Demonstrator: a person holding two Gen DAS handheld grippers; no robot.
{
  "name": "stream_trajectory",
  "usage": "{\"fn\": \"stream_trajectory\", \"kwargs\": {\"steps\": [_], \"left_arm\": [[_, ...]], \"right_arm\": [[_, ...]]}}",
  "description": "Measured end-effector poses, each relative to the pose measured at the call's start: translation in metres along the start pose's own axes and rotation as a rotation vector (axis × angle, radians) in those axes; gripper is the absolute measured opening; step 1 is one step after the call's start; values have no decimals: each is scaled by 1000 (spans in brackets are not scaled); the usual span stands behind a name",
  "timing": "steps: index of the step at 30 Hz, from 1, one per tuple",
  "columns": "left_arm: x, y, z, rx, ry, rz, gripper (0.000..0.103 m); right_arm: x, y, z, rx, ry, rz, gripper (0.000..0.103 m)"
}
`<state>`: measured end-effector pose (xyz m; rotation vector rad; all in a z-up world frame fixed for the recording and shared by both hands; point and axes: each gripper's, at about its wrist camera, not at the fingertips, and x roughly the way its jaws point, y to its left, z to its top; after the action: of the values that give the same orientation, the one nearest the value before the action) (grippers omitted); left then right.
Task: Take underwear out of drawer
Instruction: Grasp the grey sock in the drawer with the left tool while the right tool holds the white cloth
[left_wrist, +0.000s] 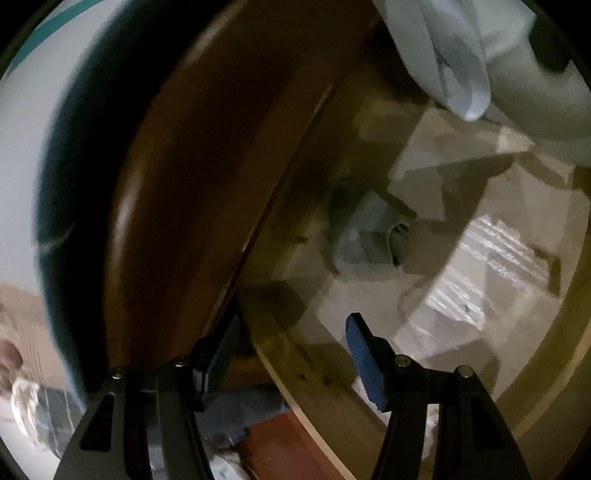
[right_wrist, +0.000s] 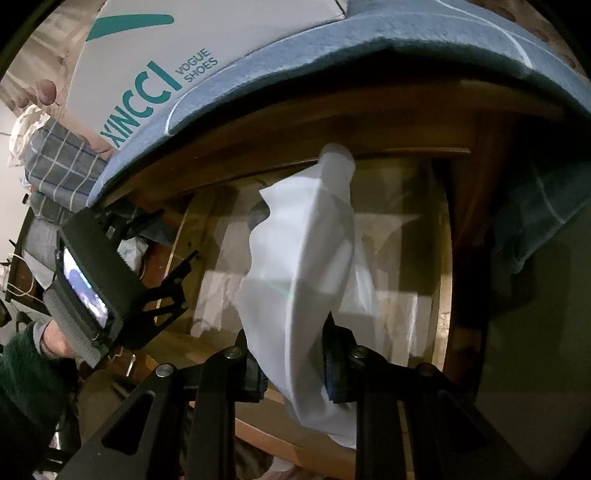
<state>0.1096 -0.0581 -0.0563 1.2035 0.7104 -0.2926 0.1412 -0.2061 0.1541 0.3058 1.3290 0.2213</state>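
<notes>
Above the open drawer (right_wrist: 443, 266), one piece of white underwear (right_wrist: 310, 280) hangs clamped between the two fingers of the right gripper (right_wrist: 295, 373), its cloth draping up and over the gap and trailing down past the fingers. The same white underwear (left_wrist: 461, 62) shows at the top of the left wrist view, lifted clear of the drawer (left_wrist: 332, 398) floor. One more garment, a small grey-green bundle (left_wrist: 369, 236), lies on the pale paper lining inside the drawer, near the dark wooden front edge and well apart from the white piece. The left gripper (left_wrist: 291, 354) stands with its two fingers spread wide and nothing between them; one blue ribbed pad (left_wrist: 364, 362) faces inward over the drawer's light wooden side, while the other finger sits against the darker wood outside it. In the right wrist view the left gripper (right_wrist: 173, 284) appears at the drawer's left side, held by a hand in a dark green sleeve. On top of the chest sit one blue-grey cloth (right_wrist: 369, 33) and one white shoebox (right_wrist: 177, 55) printed with teal lettering. A stack of checked fabric (right_wrist: 62, 166) lies to the left.
</notes>
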Motion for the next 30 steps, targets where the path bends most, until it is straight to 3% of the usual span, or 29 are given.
{"fn": "stream_trajectory", "kwargs": {"steps": [8, 16, 30], "left_arm": [[26, -27, 6, 286, -49, 106, 61], [44, -47, 4, 472, -112, 106, 62], [52, -60, 19, 548, -163, -44, 62]], "right_arm": [[6, 0, 1, 10, 27, -5, 22], [8, 2, 3, 6, 39, -11, 22], [9, 1, 3, 13, 45, -1, 23]]}}
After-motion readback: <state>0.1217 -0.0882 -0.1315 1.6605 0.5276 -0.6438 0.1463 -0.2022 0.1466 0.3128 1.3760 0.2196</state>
